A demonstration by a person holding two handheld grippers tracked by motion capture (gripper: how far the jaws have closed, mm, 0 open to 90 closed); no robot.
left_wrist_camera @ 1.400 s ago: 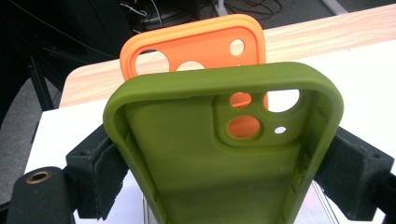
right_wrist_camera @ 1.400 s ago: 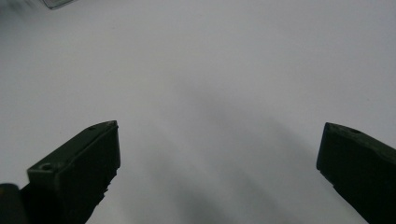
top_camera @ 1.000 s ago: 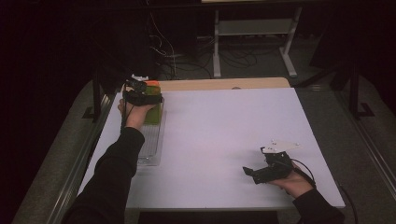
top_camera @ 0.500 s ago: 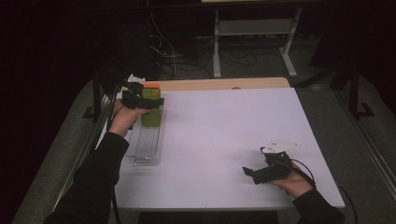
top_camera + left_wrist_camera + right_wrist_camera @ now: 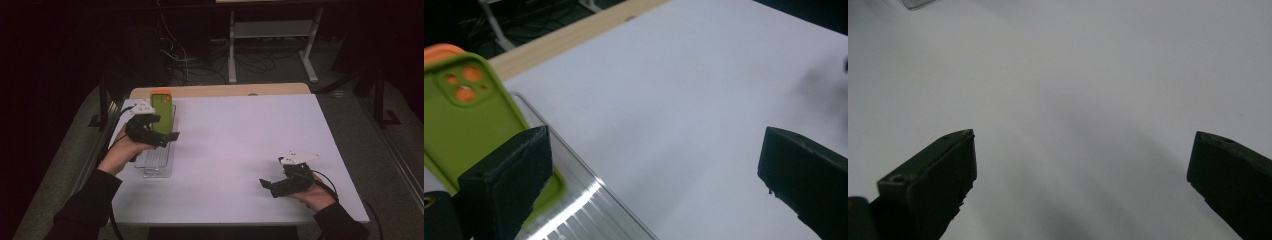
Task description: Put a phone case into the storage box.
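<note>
High view: green phone (image 5: 162, 112) stands upright at the clear rack's (image 5: 159, 161) far end, long axis vertical, just beyond left hand-held gripper (image 5: 161, 134). Left gripper view: jaws wide apart, empty, phone beside left jaw. Right gripper view: right hand-held gripper (image 5: 1083, 185) gaping, empty, over bare table (image 5: 1088, 75), well apart.

Left gripper (image 5: 167, 138) pulled back toward the person and off the phone (image 5: 162, 112) — a second ago it sat right over the green case at the far end of the clear tray (image 5: 159, 165). Phone now uncovered, standing tilted at the tray's far end, orange top showing. Left forearm swung out leftward — sleeve no longer lies across the tray.
</note>
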